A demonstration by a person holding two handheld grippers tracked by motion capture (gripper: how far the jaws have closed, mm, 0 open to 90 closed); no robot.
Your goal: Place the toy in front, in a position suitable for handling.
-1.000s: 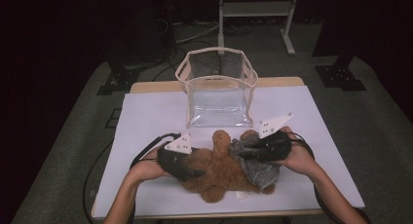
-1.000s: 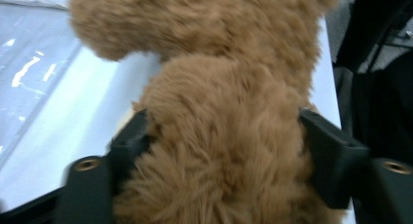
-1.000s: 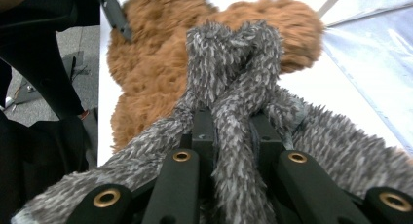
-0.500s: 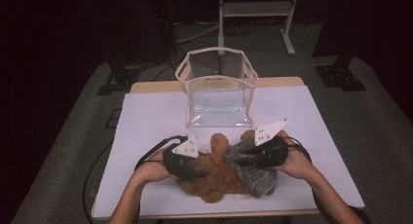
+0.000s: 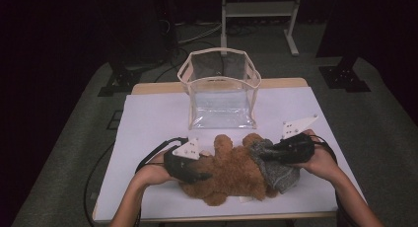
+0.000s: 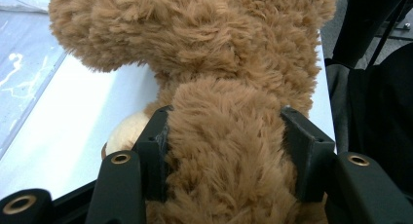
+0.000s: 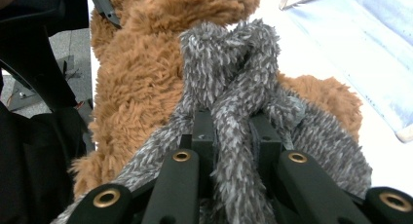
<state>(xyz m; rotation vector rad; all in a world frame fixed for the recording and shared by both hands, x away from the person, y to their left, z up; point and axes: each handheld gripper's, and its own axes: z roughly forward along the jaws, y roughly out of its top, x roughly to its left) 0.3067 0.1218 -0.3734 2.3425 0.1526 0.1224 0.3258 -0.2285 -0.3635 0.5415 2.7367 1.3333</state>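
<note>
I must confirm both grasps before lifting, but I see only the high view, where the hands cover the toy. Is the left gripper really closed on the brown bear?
Observer: Yes. In the left gripper view, the left gripper has a thick brown limb of the teddy bear pressed between its jaws.
Operator: And the right one, does it hold brown fur too?
Observer: No. The right gripper pinches a fold of the grey fuzzy cloth, not the brown fur.
Operator: Is there anything under the left limb?
Observer: A pale cream patch, maybe a paw pad, shows just beside the left jaw.
</note>
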